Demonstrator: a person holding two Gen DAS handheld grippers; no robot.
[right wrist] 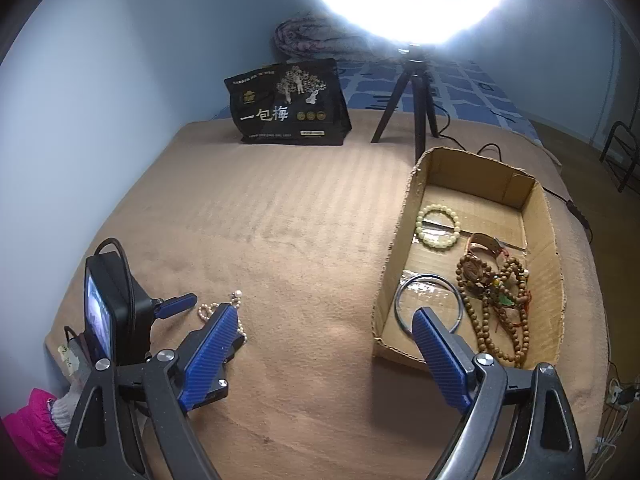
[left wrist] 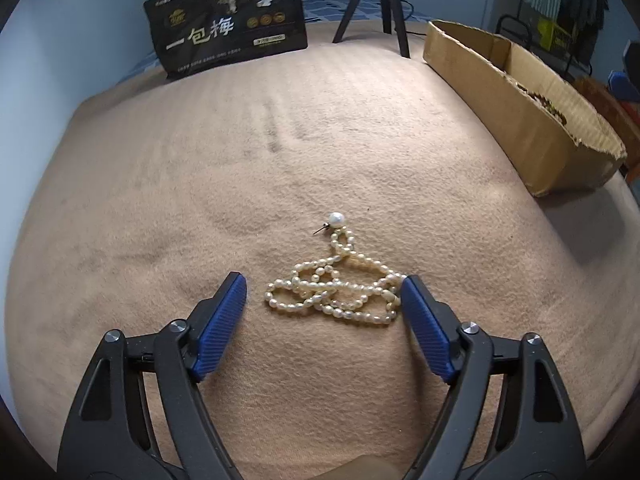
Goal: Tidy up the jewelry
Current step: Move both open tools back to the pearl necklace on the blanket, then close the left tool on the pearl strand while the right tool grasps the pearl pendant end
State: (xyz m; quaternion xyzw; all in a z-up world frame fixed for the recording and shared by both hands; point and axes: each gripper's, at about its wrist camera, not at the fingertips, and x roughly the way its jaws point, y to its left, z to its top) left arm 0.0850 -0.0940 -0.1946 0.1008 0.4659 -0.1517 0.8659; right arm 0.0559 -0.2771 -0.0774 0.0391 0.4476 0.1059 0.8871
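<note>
The pearl necklace [left wrist: 334,292] lies heaped on the blanket [left wrist: 280,160] between the left claw's [left wrist: 322,286] spread fingers. Light, limp, slippery: pinch the thickest tangle. Right claw [right wrist: 324,314] hangs apart, holding nothing.

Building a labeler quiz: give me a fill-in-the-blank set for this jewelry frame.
1. The white pearl necklace lies on the tan ____.
2. The open left gripper has its blue fingers on either side of the ____.
3. The thin metal bangle lies inside the brown cardboard ____.
4. The open right gripper holds ____.

Missing words: blanket; necklace; box; nothing
</note>
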